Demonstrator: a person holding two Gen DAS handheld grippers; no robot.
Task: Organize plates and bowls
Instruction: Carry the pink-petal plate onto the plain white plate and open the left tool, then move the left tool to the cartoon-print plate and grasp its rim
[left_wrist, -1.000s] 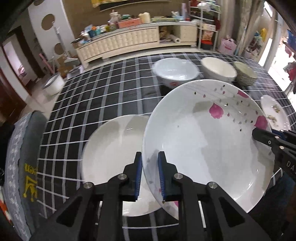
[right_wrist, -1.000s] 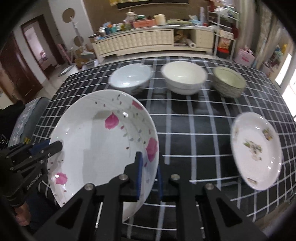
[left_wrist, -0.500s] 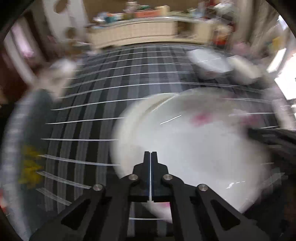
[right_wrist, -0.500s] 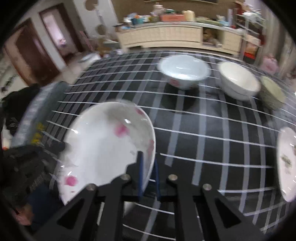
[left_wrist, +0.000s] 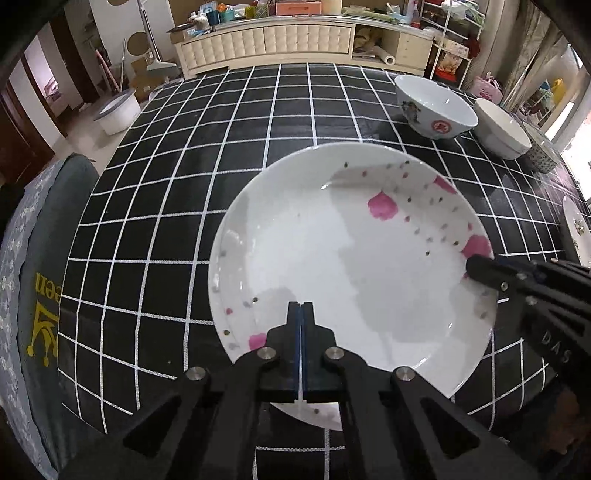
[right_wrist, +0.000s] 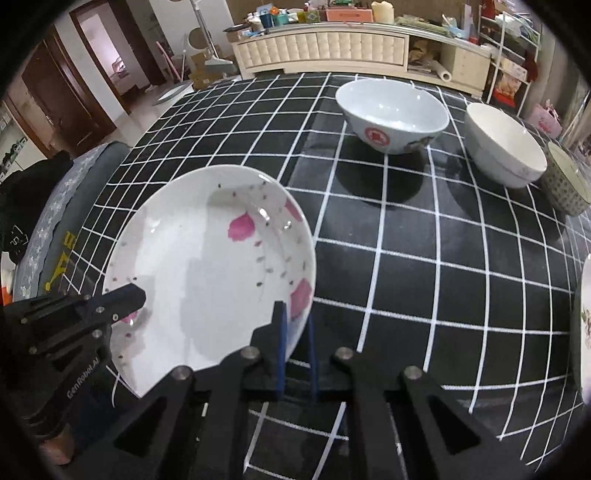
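Note:
A large white plate with pink petals (left_wrist: 351, 258) lies on the black checked tablecloth (left_wrist: 184, 177); it also shows in the right wrist view (right_wrist: 210, 266). No plain white plate shows around it. My left gripper (left_wrist: 300, 310) is shut and empty, its tips above the plate's near rim. My right gripper (right_wrist: 295, 317) is shut on the petal plate's right rim. In the left wrist view the right gripper (left_wrist: 476, 267) comes in from the right.
A bowl with a red seal (right_wrist: 391, 114), a white bowl (right_wrist: 502, 147) and a patterned bowl (right_wrist: 565, 181) stand in a row at the back right. A small decorated plate (right_wrist: 585, 325) lies at the right edge. A grey cushioned seat (left_wrist: 33, 295) is left of the table.
My left gripper let go of the petal plate's rim and shut empty. The petal plate moved left and down over the plain white plate, which no longer shows.

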